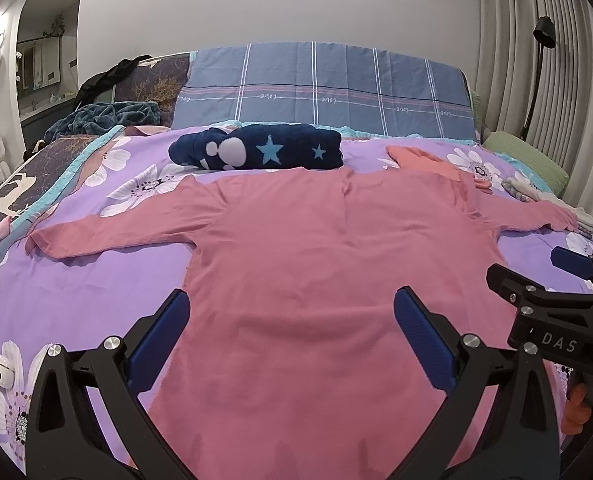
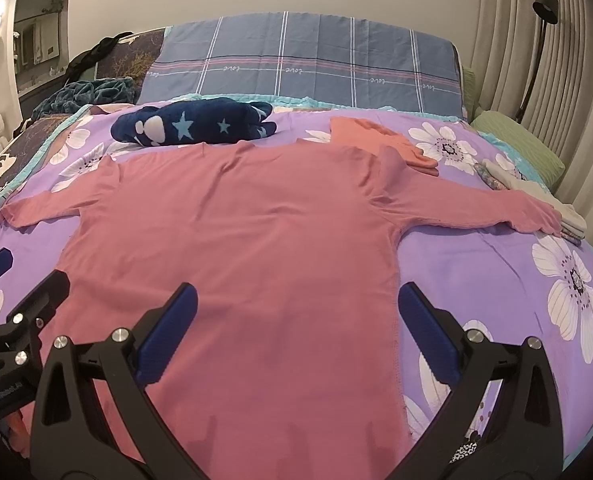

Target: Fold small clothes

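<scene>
a purple floral bedspread (image 1: pixel 96 264) fills most of both views, and on it a pink long-sleeved shirt (image 1: pixel 316 272) lies flat, taking up the centre of each frame. its long axis runs from the bottom edge of the frame up toward the middle, hem at the bottom and neck at the top, pointing at the blue plaid pillow (image 1: pixel 320 84) that stands across the upper part of the frame. the sleeves stretch out to the left and right edges, roughly square to the body, so the shirt makes a cross shape. the cloth is plain pink, mostly smooth, with faint creases across the chest and at the armpits. just above the neck sits a rolled navy garment with pale stars (image 1: pixel 256 152), touching or nearly touching the collar. a folded orange garment (image 2: pixel 376 140) lies at the upper right by the shoulder, and a small stack of pale folded clothes (image 2: pixel 568 216) sits at the right cuff. the left gripper (image 1: pixel 292 332) has its jaws wide apart over the lower left part of the shirt, holding nothing. the right gripper (image 2: pixel 296 328) is likewise spread wide over the lower right side seam, with nothing between its fingers.
</scene>
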`<state>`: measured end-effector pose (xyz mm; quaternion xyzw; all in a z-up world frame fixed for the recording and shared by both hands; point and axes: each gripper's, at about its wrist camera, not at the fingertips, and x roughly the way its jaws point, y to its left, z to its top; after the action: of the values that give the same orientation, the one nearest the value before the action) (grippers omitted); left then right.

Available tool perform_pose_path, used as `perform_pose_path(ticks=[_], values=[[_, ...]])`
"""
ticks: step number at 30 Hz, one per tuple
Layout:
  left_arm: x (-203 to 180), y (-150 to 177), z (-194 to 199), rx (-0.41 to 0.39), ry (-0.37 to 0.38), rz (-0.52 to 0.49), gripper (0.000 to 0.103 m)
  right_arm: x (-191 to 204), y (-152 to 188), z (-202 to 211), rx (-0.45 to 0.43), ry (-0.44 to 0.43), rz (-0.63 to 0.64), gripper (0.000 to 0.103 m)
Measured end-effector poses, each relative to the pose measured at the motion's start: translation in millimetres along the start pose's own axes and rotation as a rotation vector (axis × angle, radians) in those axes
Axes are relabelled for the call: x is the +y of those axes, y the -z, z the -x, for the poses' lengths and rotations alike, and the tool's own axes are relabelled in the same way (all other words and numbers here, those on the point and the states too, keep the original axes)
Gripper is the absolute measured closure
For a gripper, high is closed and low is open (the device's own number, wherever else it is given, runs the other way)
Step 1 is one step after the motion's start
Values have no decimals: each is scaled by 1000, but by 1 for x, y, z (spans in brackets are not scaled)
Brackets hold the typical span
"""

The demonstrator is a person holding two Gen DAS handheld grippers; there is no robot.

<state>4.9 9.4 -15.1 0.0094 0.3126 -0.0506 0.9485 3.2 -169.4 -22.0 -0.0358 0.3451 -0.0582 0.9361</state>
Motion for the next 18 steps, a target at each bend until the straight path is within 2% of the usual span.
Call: perform_pose_path(ticks=[11, 17, 18], values=[[14, -3, -5, 16, -10, 5, 1, -1, -6, -1, -48, -16, 18, 2], [50, -5, -16, 64, -12, 64, 1, -3, -14, -8, -67, -74, 32, 3], [59, -5, -18, 70, -12, 84, 1, -3, -16, -10, -65, -86, 39, 9]])
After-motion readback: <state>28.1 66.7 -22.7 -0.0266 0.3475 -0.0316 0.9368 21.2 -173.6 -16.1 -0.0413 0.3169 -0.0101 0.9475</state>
